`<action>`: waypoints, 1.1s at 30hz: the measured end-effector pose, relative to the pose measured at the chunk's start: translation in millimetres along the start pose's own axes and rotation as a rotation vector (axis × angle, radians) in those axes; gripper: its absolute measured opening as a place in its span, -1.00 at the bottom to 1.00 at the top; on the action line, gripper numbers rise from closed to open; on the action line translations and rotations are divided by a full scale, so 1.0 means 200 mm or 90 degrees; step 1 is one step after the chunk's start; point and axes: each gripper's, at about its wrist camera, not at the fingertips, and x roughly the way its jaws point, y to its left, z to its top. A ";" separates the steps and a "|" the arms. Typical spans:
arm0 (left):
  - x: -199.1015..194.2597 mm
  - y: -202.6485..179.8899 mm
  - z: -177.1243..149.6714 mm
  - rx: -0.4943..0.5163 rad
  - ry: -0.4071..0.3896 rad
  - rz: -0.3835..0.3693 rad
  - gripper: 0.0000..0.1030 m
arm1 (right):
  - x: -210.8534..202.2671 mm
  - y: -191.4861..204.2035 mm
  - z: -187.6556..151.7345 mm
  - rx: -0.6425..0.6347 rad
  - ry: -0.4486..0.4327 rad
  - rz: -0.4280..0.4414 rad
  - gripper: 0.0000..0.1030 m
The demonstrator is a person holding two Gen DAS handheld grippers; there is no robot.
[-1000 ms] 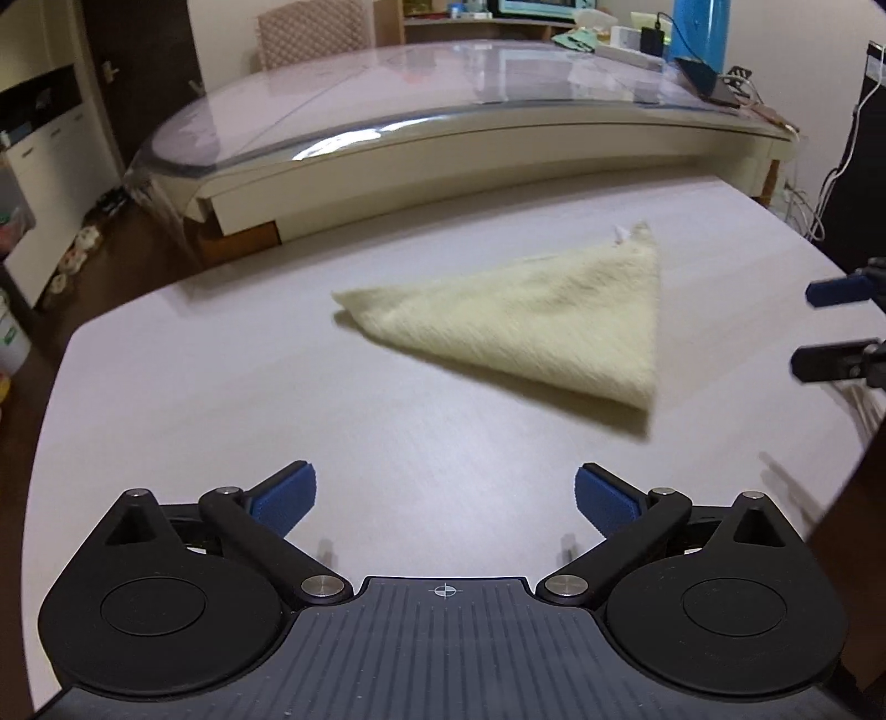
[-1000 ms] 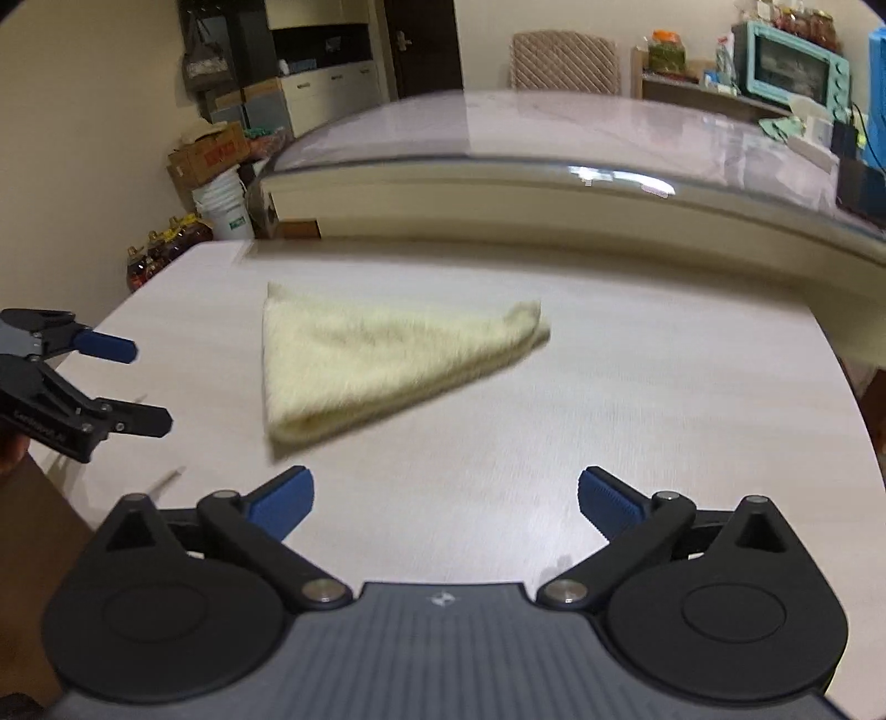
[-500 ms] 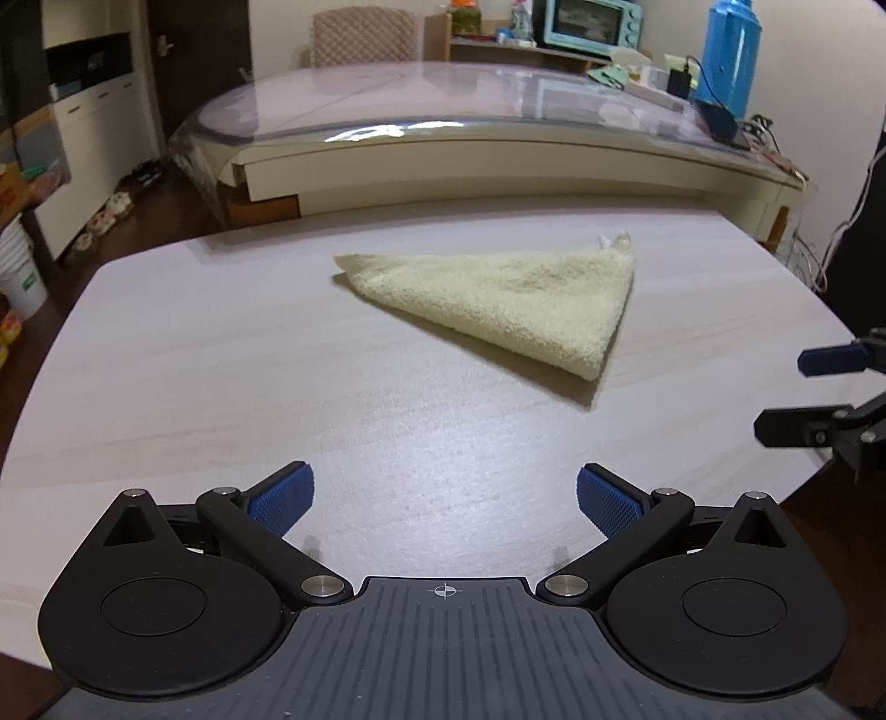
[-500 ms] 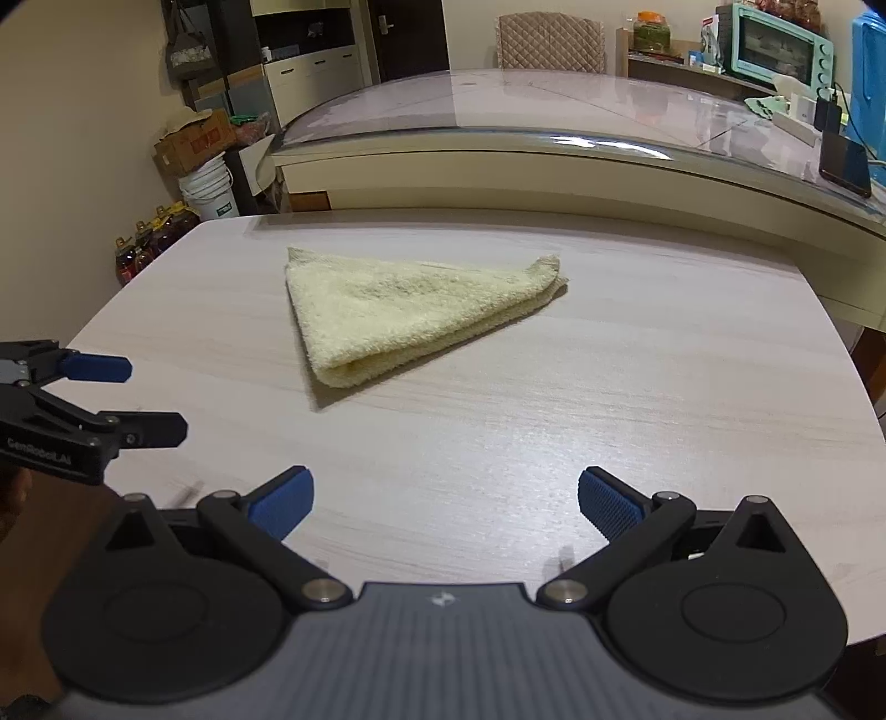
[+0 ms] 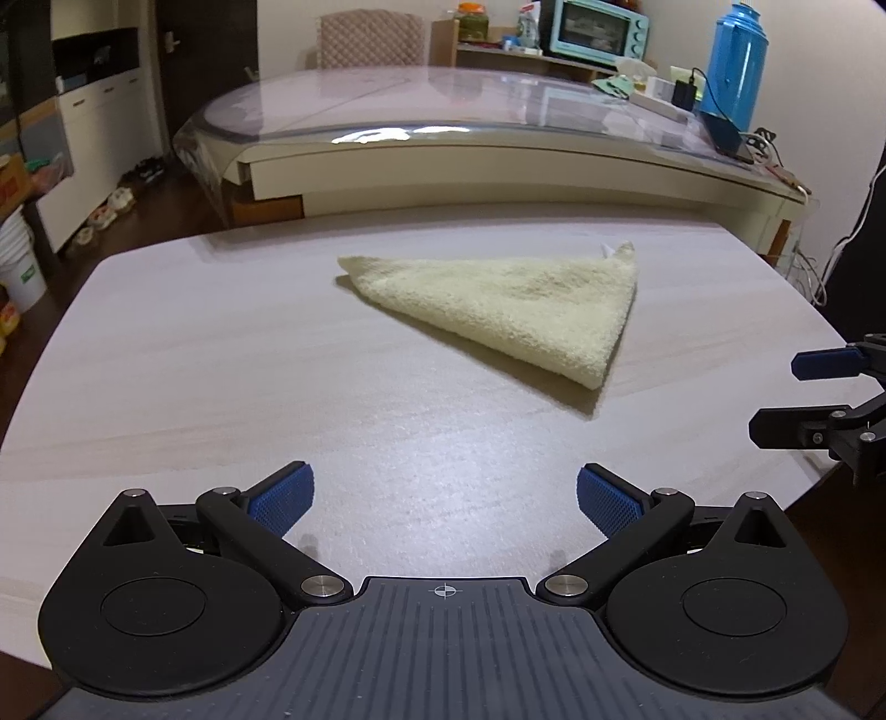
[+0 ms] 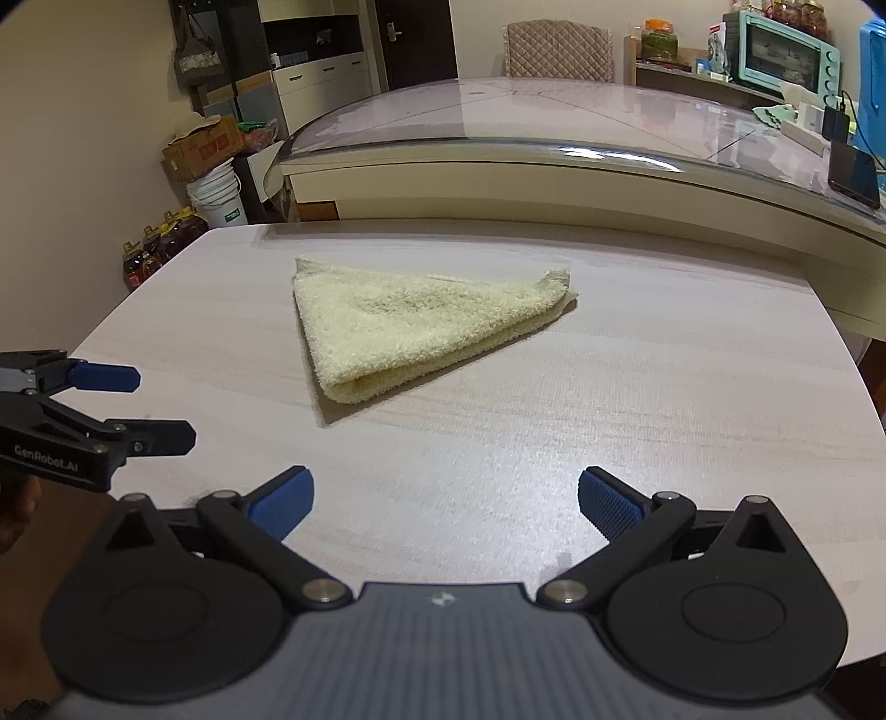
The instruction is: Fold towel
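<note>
The only writing you can read is "GenRobot.AI", printed in pale letters on the black body of your left gripper (image 6: 163, 407) where it juts in at the left edge of the right wrist view. A bucket (image 6: 217, 194) on the floor beyond the table's far left corner bears a small green label, but its text is too small to make out, as is any print on the cardboard box (image 6: 204, 148) above it. Your towel (image 5: 515, 307) lies folded into a triangle on the pale wooden table (image 5: 221, 360), toward the far middle, one point aimed at you and a small white tag poking out at its far right corner; what that tag says cannot be told. Both grippers hang over the near edge, well apart from the towel. The left gripper's blue pads (image 5: 282, 498) stand wide apart with nothing between them, and your right gripper (image 6: 446, 498) is spread just as wide, also empty. In the left wrist view the right gripper is cut off by the frame, only its two fingertips showing. A blue flask (image 5: 739, 61) and a teal oven (image 5: 595, 27) sit beyond the glass-topped table (image 5: 443, 105).
</note>
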 end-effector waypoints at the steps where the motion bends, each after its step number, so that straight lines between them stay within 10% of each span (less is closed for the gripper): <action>1: 0.00 0.00 0.00 -0.001 0.000 -0.001 1.00 | 0.00 0.00 0.00 -0.001 -0.001 0.001 1.00; 18: 0.10 0.03 0.07 0.012 0.006 -0.006 1.00 | 0.12 -0.14 0.25 -0.058 -0.041 0.034 0.98; 33: 0.22 0.21 0.21 0.013 -0.006 -0.053 1.00 | 0.50 -0.36 0.53 -0.173 0.006 0.054 0.02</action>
